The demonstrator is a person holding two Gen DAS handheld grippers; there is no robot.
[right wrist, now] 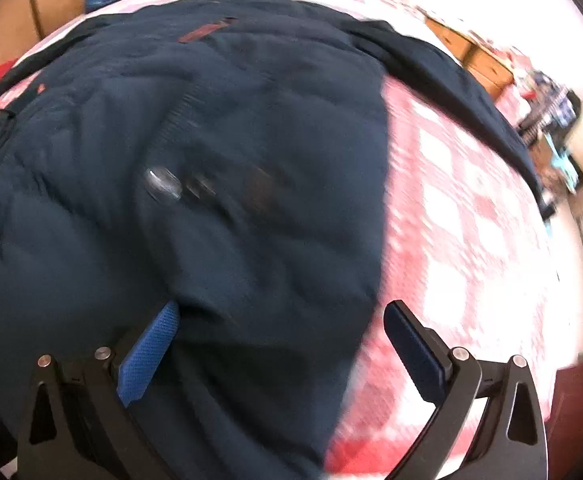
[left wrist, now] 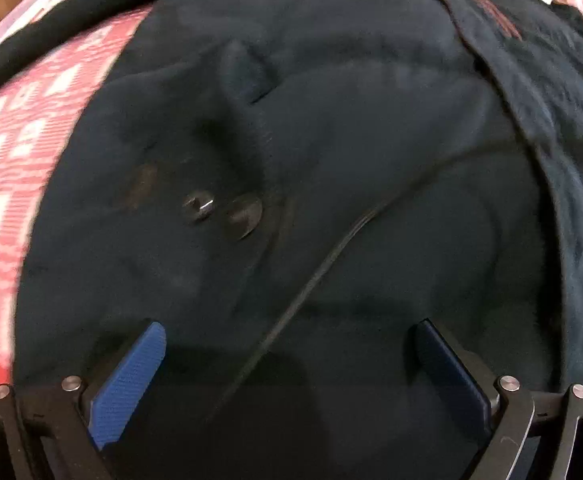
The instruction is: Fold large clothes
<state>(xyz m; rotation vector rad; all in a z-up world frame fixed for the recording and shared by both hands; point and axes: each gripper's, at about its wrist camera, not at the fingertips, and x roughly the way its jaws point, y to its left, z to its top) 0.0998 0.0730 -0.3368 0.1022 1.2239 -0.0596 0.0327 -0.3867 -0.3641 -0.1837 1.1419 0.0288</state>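
Dark jacket (right wrist: pixel 195 152) is spread flat on the red-checked bedspread (right wrist: pixel 451 208), collar away. Right gripper (right wrist: pixel 281 316), jaws apart and empty, straddles its side edge. Left gripper (left wrist: pixel 289 334), likewise spread, hangs over mid-body; contact is unclear through blur.
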